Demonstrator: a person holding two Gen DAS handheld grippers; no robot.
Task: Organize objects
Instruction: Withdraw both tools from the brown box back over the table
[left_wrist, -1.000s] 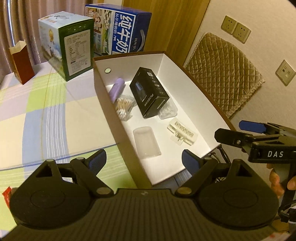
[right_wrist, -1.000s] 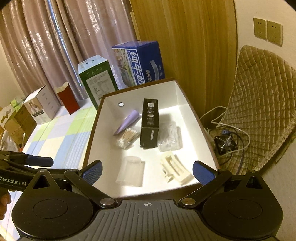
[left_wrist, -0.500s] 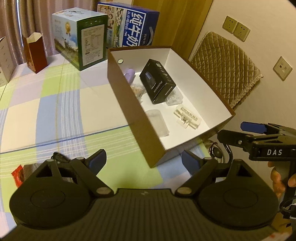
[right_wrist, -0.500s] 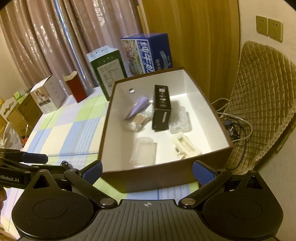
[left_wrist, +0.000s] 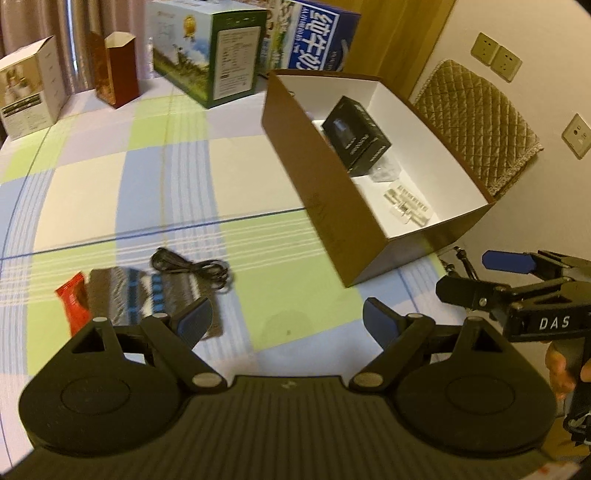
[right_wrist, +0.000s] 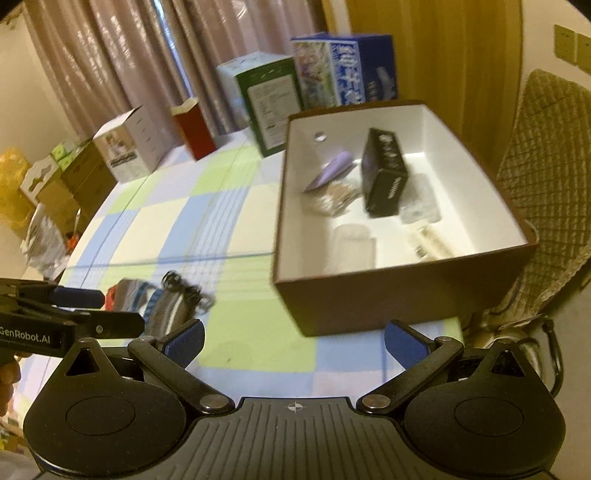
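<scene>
Both tools hover above the checked surface (left_wrist: 92, 192) with nothing between their fingers: the left tool (left_wrist: 286, 319) stands spread wide, and so does the right tool (right_wrist: 293, 341). The brown cardboard box (right_wrist: 402, 291) with a white inside sits at the surface's far right edge and holds a black carton (right_wrist: 384, 177), a purple tube (right_wrist: 332, 171), cotton swabs (right_wrist: 334, 197) and small clear packets. On the surface itself, near the left tool, lie a coiled black cable (left_wrist: 192, 267), a striped pouch (left_wrist: 147, 295) and a red packet (left_wrist: 74, 301).

Pinkish curtains (right_wrist: 122, 62), wooden panel (right_wrist: 443, 48), cream wall with sockets (left_wrist: 496, 55), quilted chair back (left_wrist: 476, 122)
</scene>
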